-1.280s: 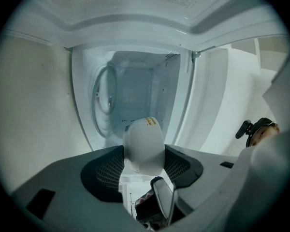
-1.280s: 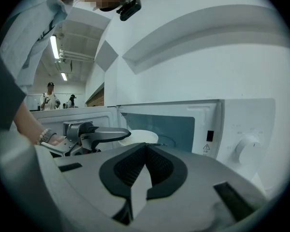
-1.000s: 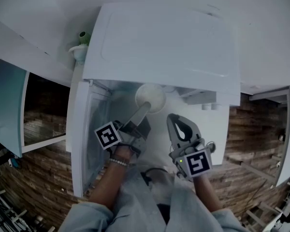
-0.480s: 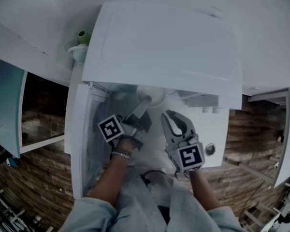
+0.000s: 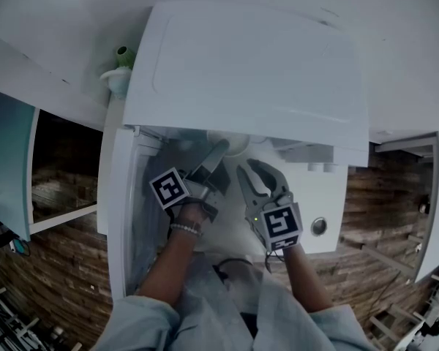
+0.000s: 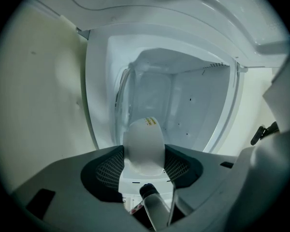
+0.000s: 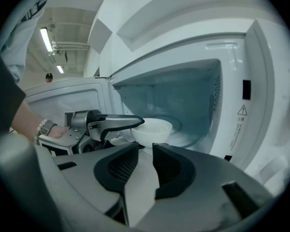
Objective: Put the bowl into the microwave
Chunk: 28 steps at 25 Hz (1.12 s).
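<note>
Starting at the left, the door (image 5: 121, 218) of the microwave (image 5: 249, 72) stands swung wide. Just beside it the left gripper (image 5: 218, 154) reaches level into the opening. Its jaws are clamped on the rim of the white bowl (image 6: 144, 146), and the left gripper view shows the bowl's wall pinched edge-on between the two ribbed pads. The bowl sits at the mouth of the cavity, just in front of the glass turntable (image 7: 183, 129); whether its base touches the floor there I cannot tell. It looks like glazed ceramic or hard plastic, so I judge it stiff, smooth and likely slippery, light enough for one grip but liable to chip if knocked. The rim, one pad inside and one outside, seems the sensible hold, and the bowl is best kept level so it does not swing on that single pinch. Further right, the right gripper (image 7: 145, 166) hovers near the bowl, angled slightly down toward the opening. Its jaws have just been opening and stand a little apart with nothing between them. At the far right is the microwave's knob (image 5: 318, 227).
</note>
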Each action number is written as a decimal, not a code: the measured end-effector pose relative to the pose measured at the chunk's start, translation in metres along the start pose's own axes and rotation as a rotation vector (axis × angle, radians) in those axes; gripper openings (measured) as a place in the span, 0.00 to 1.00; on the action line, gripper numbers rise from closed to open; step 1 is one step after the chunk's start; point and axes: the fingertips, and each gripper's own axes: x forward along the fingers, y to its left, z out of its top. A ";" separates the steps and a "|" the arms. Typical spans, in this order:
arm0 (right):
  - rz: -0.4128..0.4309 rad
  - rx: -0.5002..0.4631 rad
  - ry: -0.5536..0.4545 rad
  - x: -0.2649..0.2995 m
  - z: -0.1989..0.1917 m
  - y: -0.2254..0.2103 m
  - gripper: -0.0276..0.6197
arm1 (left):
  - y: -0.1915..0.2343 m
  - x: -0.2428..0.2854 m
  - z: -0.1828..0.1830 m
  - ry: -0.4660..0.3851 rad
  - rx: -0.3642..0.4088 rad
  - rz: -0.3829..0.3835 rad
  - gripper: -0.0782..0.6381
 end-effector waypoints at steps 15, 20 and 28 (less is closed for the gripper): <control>-0.011 0.021 0.024 0.032 -0.002 0.003 0.34 | 0.001 0.005 0.005 0.006 0.022 0.005 0.44; -0.018 0.038 0.035 0.035 -0.003 0.003 0.34 | 0.001 0.007 0.006 0.004 0.010 0.003 0.44; -0.051 0.049 0.040 0.046 -0.001 -0.006 0.47 | 0.002 0.007 0.005 0.004 -0.009 0.007 0.44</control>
